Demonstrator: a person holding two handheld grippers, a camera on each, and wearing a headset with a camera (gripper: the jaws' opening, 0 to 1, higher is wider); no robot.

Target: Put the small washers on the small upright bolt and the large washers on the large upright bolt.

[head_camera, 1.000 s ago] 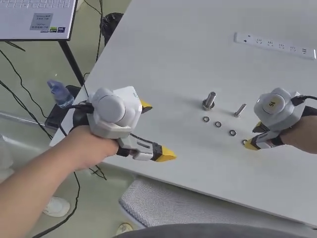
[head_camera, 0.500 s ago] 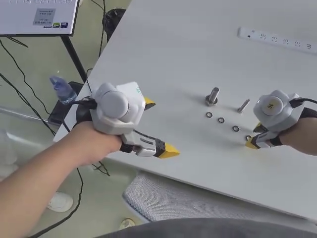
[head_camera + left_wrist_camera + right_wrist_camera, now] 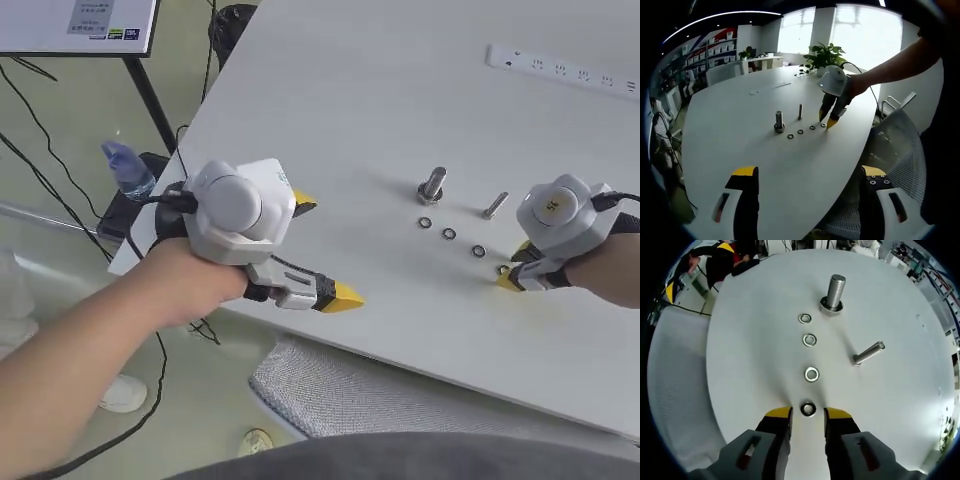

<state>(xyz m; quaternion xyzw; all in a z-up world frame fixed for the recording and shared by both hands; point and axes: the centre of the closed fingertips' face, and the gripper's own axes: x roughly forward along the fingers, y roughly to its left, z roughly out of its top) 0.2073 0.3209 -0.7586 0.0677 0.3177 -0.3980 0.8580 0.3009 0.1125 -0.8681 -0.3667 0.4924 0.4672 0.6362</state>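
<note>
Little has moved since a second ago: both tongs keep their places over the table [image 3: 380, 90] and only our head view has shifted. Our right tongs [image 3: 808, 415] are still low at the near end of the washer row, their jaws narrow and standing on either side of the nearest washer [image 3: 808, 409] without touching it. From there three more washers [image 3: 809, 340] run in a line toward 12 o'clock, ending just short of the large bolt [image 3: 835, 292], which stands upright on its head. The small bolt [image 3: 867, 353] is at about 2 o'clock, apart from the row. Our left tongs [image 3: 809, 171] hover at the table's near edge with jaws wide and nothing between them, and from them we see the right tongs [image 3: 826, 121] at 12 o'clock, tips down by the row.
</note>
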